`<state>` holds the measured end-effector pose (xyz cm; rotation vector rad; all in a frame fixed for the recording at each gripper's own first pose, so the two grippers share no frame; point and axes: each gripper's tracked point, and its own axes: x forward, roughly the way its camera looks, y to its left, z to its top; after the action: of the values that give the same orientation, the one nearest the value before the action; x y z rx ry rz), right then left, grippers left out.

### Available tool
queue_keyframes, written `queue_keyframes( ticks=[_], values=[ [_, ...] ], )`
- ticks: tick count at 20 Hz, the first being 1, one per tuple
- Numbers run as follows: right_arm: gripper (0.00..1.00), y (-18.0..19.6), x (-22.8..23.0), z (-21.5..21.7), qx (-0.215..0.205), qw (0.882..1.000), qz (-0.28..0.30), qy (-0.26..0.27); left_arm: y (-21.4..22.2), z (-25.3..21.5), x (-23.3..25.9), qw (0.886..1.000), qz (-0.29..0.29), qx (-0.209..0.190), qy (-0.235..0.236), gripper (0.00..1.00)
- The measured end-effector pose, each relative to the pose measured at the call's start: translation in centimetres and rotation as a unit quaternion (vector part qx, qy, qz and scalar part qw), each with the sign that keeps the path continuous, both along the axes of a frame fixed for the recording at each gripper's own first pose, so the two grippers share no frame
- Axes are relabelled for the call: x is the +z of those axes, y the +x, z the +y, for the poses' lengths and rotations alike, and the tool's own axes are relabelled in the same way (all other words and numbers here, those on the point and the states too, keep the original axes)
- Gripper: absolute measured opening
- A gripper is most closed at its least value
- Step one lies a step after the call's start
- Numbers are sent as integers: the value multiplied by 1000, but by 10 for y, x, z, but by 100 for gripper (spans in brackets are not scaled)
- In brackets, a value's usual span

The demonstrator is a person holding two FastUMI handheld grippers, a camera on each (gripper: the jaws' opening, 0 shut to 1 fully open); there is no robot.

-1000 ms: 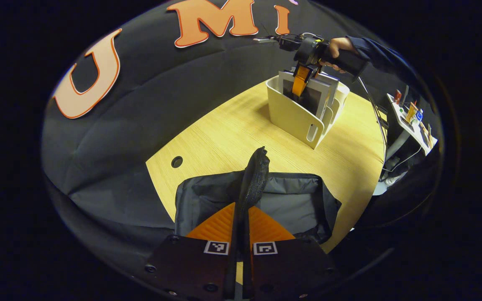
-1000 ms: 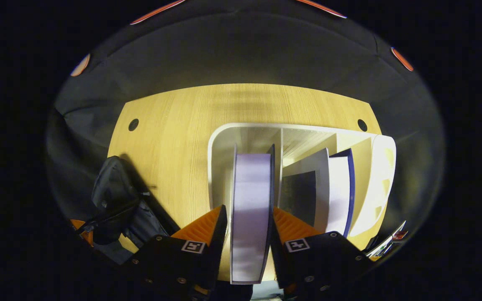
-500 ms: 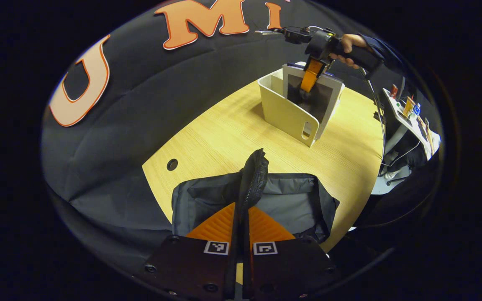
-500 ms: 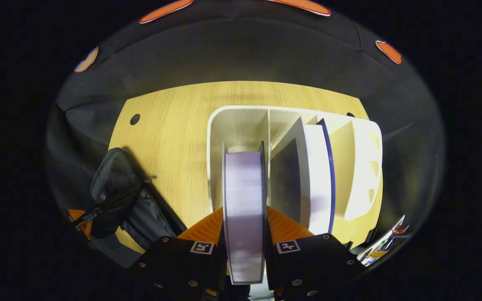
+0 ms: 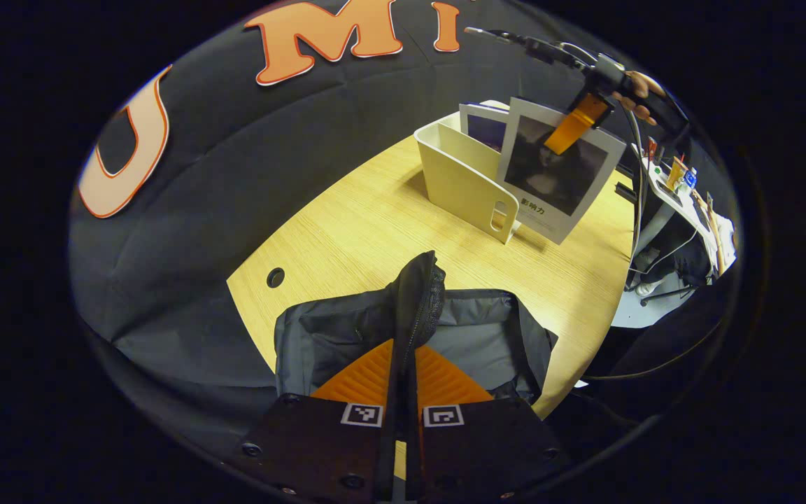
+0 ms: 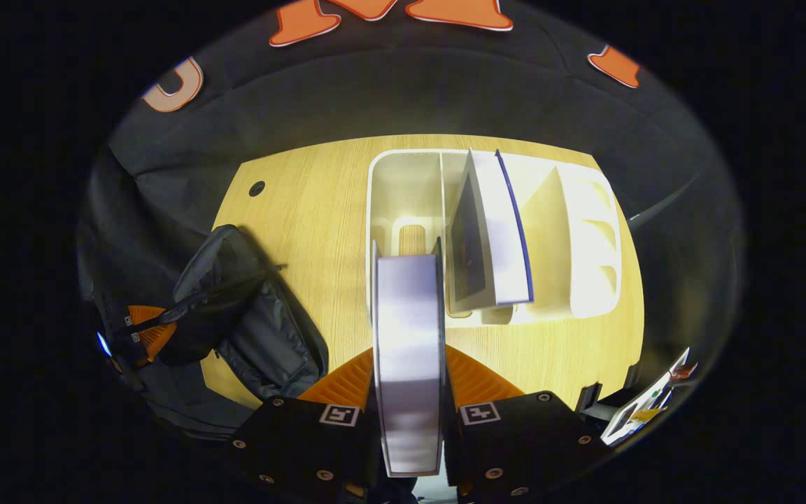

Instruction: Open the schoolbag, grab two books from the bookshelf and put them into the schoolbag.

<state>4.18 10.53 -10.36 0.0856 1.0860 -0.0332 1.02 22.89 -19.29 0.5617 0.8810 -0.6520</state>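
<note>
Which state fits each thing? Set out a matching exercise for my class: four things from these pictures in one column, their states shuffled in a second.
Things
1. lifted book
2. second book
3. schoolbag flap
4. bookshelf

States
A. standing on the wooden table
B. pinched and held up by the left tool
C. clamped in the right tool, clear of the shelf
D. leaning in a shelf slot

Pairs: 1-C, 2-D, 3-B, 4-A
</note>
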Motion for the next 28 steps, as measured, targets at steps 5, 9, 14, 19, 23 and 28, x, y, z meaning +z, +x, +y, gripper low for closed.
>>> queue_keyframes(
  ticks=[5,9,14,19,23,28],
  values=[
    [38,-42,-4,-1,-28,999,-9,41,-3,-5,-2,1000,6,-4,-4,7],
    [37,-61,-3,-3,-53,995,-28,76,-3,-7,-1,1000,9,-8,-5,7],
    [37,-83,-4,0,-78,987,-49,131,-4,-10,-3,1000,12,-2,-9,7],
    [36,-100,-17,22,-91,972,-68,205,-7,-18,-4,1000,17,-4,-13,7],
    [36,-112,-25,37,-102,956,-77,264,-11,-24,-6,999,28,0,-21,5],
    [35,-107,-38,74,-104,930,-87,340,-9,-30,-5,999,35,5,-22,5]
  ],
)
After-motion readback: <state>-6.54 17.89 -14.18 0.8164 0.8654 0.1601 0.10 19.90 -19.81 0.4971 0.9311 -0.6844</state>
